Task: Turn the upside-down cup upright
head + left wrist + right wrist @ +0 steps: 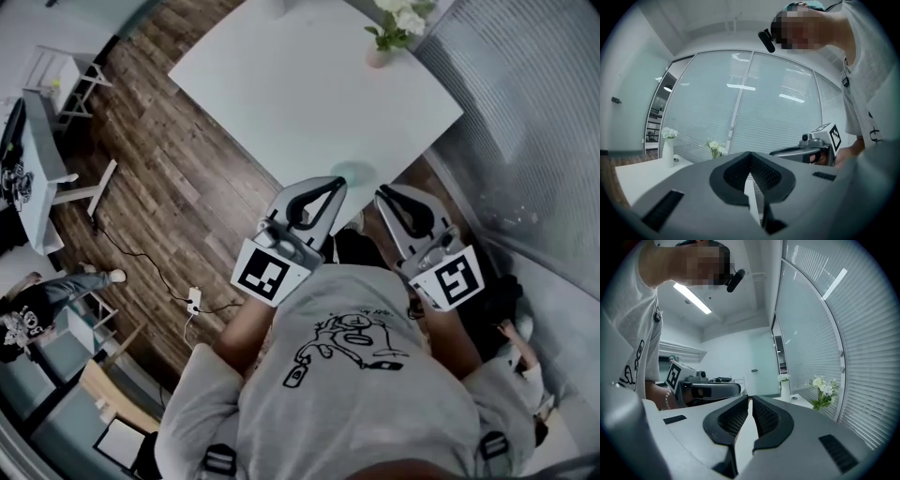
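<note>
A pale, round cup [354,172] stands near the closest corner of the white table [281,84]; from above I cannot tell which way up it is. My left gripper [337,184] is held just short of that corner, left of the cup, its jaws shut with nothing between them. My right gripper [382,193] hangs to the cup's right, also shut and empty. In the left gripper view the left gripper [750,155] points level across the table, and the cup is hidden. The right gripper [750,400] in its own view shows only a hairline slit.
A vase of white flowers [394,28] stands at the table's far edge, by the glass wall with blinds [525,112]. A second white vase [668,152] stands further along. Wood floor [178,187], a cable and a power strip [194,302] lie to the left.
</note>
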Demonstrator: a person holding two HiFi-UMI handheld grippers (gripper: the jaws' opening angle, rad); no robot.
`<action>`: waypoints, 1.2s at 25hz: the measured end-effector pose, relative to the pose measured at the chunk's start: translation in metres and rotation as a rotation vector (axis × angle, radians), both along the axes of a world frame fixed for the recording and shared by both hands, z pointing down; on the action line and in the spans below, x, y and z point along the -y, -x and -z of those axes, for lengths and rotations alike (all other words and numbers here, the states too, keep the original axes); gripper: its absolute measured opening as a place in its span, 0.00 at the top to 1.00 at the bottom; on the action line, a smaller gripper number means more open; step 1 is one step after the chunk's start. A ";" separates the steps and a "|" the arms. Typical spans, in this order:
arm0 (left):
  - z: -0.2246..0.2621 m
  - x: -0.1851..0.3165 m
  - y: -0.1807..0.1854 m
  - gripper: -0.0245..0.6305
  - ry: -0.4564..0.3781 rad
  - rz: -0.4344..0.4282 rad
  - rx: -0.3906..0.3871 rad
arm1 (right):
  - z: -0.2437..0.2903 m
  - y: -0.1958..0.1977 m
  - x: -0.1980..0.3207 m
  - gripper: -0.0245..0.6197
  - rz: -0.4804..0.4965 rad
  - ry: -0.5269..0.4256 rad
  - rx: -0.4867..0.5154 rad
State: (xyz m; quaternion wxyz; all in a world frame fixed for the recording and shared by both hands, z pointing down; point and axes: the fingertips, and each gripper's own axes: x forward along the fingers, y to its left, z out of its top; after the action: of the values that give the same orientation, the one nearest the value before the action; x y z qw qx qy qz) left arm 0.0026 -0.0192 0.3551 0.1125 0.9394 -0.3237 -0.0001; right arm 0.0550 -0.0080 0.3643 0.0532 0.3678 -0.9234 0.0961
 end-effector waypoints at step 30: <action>-0.102 -0.008 0.000 0.96 0.062 -0.021 0.062 | -0.105 0.010 -0.011 0.70 0.084 0.088 -0.106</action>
State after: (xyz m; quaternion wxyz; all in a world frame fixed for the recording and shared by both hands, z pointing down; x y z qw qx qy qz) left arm 0.0025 -0.0107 0.4567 0.1316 0.9384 -0.3170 0.0400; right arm 0.0450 0.0025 0.4690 0.1222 0.3306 -0.9288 0.1146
